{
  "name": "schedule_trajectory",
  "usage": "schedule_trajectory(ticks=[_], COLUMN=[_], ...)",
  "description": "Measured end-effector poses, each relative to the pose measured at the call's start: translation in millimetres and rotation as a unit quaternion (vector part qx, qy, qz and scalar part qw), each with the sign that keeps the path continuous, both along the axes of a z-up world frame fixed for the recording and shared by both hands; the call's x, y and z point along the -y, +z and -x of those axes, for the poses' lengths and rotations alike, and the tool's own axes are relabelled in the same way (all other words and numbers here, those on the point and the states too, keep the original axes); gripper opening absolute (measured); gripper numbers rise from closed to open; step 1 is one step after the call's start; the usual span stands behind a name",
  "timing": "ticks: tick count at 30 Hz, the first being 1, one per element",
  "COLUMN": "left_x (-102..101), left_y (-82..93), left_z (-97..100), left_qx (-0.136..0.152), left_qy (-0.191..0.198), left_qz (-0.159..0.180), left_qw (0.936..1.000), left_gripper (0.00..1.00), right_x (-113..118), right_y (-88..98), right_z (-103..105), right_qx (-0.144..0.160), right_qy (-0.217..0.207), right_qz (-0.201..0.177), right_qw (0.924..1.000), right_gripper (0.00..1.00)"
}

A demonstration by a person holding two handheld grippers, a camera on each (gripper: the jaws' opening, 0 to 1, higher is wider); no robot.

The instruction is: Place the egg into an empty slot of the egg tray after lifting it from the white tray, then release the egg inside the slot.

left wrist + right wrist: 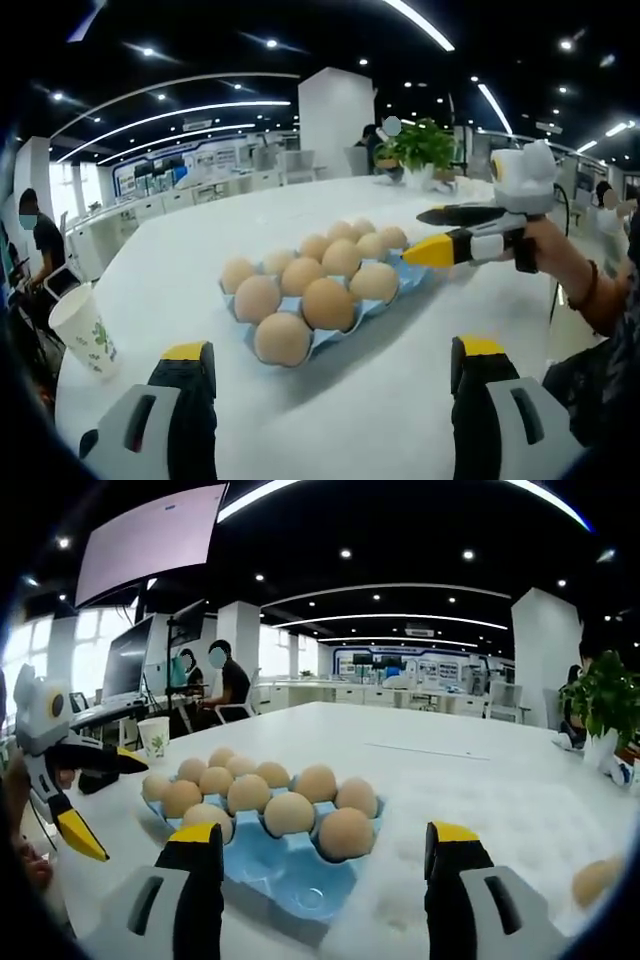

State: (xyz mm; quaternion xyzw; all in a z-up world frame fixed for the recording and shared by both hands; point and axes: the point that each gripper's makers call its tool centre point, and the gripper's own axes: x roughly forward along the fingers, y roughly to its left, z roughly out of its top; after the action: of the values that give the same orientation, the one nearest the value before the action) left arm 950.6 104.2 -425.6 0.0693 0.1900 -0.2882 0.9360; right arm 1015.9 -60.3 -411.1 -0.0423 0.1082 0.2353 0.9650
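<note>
One loose egg point(597, 880) lay on the surface point(470, 770) to the right of the blue egg tray point(290, 875), nearer the right claw point(322, 880) than the left claw point(330, 395). Both claws were spread and held nothing. The tray's bare slots sat at its near end, straight ahead of the right claw, so the egg lay off that claw's right side; no white tray could be made out.

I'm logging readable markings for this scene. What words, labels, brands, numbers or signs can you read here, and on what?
None can be read.
White paper cup: green print, too blurred to read.
Large wall screen: blank glare.
Blue moulded egg tray: no lettering visible.
</note>
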Motion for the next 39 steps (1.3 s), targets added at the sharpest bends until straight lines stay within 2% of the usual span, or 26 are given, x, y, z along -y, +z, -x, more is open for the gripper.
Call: schedule_trajectory(ticks=[34, 39], left_x=[1, -1], left_y=[-0.1, 1.5], left_z=[-7.4, -7.9], left_qx=[0.001, 0.002], left_qy=[0.003, 0.005], left_qz=[0.0, 0.0], left_qw=[1.0, 1.0], left_gripper=[1.0, 1.0], right_x=[59, 68], right_y=[-1.3, 1.3], right_z=[-3, -3], right_qx=[-0.004, 0.003], right_qy=[-0.044, -0.046], right_qz=[0.011, 0.014], right_qw=[0.999, 0.9988], right_gripper=[0.86, 0.85])
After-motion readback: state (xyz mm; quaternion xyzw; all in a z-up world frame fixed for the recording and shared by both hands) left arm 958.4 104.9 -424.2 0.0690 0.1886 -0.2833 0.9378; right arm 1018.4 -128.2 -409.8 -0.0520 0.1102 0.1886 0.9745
